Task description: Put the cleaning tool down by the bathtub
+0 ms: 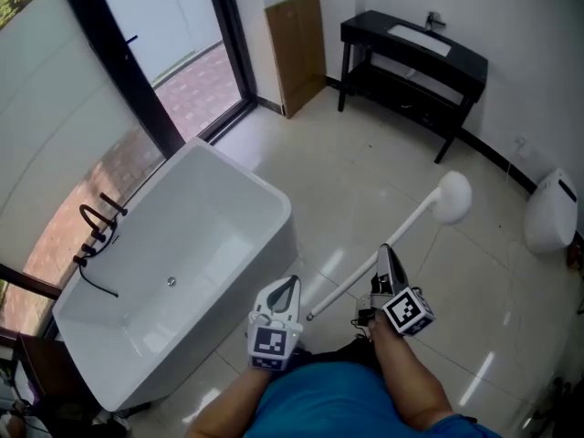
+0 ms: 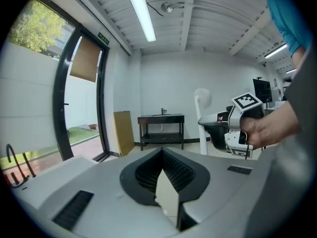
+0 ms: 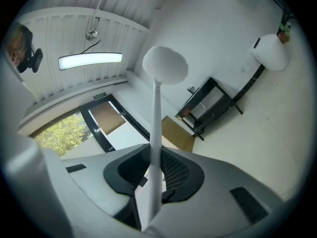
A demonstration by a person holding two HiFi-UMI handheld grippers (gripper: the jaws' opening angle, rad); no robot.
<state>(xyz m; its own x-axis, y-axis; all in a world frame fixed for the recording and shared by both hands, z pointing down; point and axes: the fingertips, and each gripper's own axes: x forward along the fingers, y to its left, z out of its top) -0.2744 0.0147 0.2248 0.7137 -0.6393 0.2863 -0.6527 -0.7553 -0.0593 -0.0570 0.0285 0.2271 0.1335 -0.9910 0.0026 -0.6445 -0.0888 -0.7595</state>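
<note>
The cleaning tool is a white long-handled brush with a rounded head (image 1: pixel 452 197); its handle (image 1: pixel 365 274) slants down over the tiled floor to the right of the white bathtub (image 1: pixel 228 210). My right gripper (image 1: pixel 384 250) is shut on the handle partway along. In the right gripper view the handle (image 3: pixel 155 128) passes between the pads up to the head (image 3: pixel 165 65). My left gripper (image 1: pixel 286 283) hovers beside the tub's near corner; its jaws meet at the tips with nothing between them (image 2: pixel 162 151). The left gripper view also catches the right gripper (image 2: pixel 237 125) and the brush head (image 2: pixel 202 97).
A black console table with a sink (image 1: pixel 415 55) stands against the far wall. A cardboard panel (image 1: pixel 297 51) leans beside the black-framed glass door (image 1: pixel 233 44). A white toilet (image 1: pixel 551 212) sits at the right edge. A black faucet (image 1: pixel 97 230) stands left of the tub.
</note>
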